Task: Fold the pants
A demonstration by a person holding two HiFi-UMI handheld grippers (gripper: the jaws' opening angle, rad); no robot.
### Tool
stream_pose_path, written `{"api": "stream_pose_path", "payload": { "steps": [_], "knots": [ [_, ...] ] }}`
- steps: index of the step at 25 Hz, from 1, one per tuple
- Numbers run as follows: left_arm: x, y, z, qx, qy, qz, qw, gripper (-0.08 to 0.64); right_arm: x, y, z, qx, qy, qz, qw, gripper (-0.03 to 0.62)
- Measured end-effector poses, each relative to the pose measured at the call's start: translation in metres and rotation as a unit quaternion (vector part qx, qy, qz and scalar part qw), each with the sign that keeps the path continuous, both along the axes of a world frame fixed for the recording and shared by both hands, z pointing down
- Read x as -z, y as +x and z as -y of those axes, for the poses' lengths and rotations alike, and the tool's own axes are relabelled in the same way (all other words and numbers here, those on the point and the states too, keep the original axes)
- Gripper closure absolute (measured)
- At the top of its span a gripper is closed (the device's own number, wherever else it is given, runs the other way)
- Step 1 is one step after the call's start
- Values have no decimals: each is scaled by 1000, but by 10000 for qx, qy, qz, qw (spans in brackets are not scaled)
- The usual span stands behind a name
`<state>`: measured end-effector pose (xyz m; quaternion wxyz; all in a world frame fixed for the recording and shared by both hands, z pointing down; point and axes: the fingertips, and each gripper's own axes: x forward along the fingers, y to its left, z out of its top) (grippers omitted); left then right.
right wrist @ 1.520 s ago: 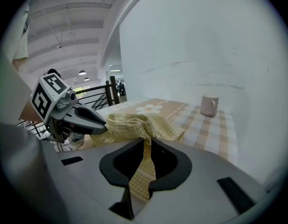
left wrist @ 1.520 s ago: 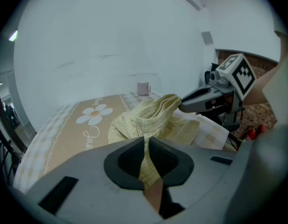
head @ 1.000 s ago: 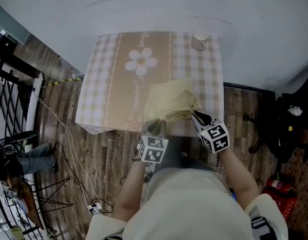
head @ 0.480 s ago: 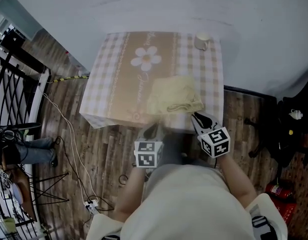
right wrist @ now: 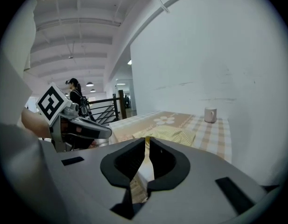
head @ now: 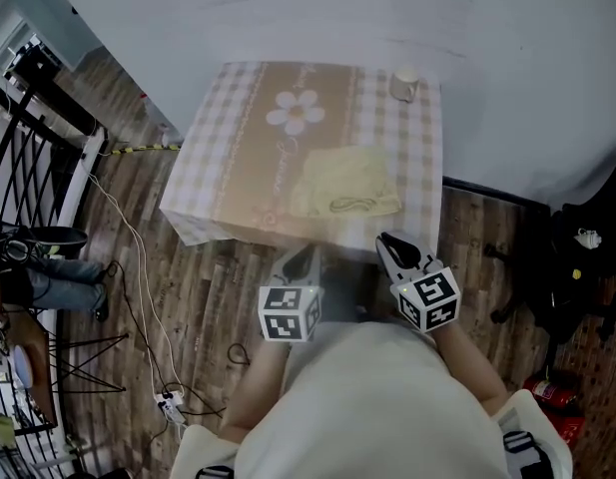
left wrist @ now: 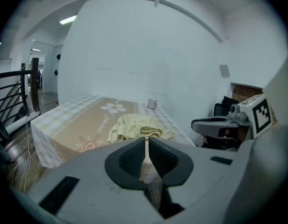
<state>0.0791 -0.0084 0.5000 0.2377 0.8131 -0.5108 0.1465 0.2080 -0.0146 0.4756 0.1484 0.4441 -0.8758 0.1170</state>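
Basically done: pants [head: 345, 181] lie folded on table [head: 228, 158]; my left gripper [head: 306, 260] pressed together, right gripper [head: 390, 247] just closing, both empty.

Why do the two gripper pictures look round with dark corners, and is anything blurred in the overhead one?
Left gripper view: a wide-angle lens blackens the corners and bows the wall's top edge into an arc. Right gripper view: the same round frame, ceiling beams curved, the mug sharp. Head view: even light, pants crisp, left gripper slightly smeared.

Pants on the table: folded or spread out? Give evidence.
Folded: the pants lie as one compact bundle on the tablecloth, no legs stretched out.
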Motion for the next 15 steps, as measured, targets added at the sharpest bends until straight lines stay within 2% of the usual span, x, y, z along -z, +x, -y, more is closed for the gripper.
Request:
{"api": "stream_pose_path", "payload": {
  "steps": [6, 15],
  "knots": [
    [8, 7, -4, 5, 153, -30, 9999, 537, 6, 6, -6, 21, 97, 87, 9999, 572],
    [8, 17, -1, -61, 144, 0, 9999, 537, 8, 9, -5, 72, 129, 79, 9999, 592]
  ]
}}
